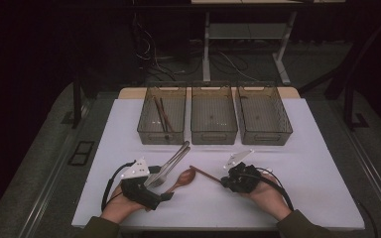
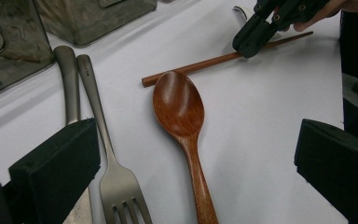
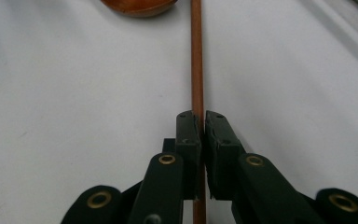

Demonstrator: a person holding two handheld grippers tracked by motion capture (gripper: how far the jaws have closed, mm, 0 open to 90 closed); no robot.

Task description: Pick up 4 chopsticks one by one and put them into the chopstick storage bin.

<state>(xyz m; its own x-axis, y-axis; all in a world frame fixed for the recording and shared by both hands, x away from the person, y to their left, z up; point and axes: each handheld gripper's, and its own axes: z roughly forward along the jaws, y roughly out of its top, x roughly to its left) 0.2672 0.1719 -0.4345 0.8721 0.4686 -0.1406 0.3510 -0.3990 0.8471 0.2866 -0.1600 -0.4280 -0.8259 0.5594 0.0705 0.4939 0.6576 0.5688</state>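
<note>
Three clear bins stand in a row; the left bin (image 1: 161, 113) holds two chopsticks (image 1: 161, 115), the middle bin (image 1: 214, 113) and right bin (image 1: 264, 113) hold nothing. The right gripper (image 3: 200, 122) is clamped on one chopstick (image 3: 196, 56) lying on the table (image 1: 297, 163) beside one wooden spoon (image 2: 181, 112). The left gripper (image 2: 196, 154) gapes over the spoon and two forks (image 2: 103, 140).

Dark room, grey floor (image 1: 39, 148), desk frame (image 1: 243, 34) behind, cables (image 1: 154, 54).
</note>
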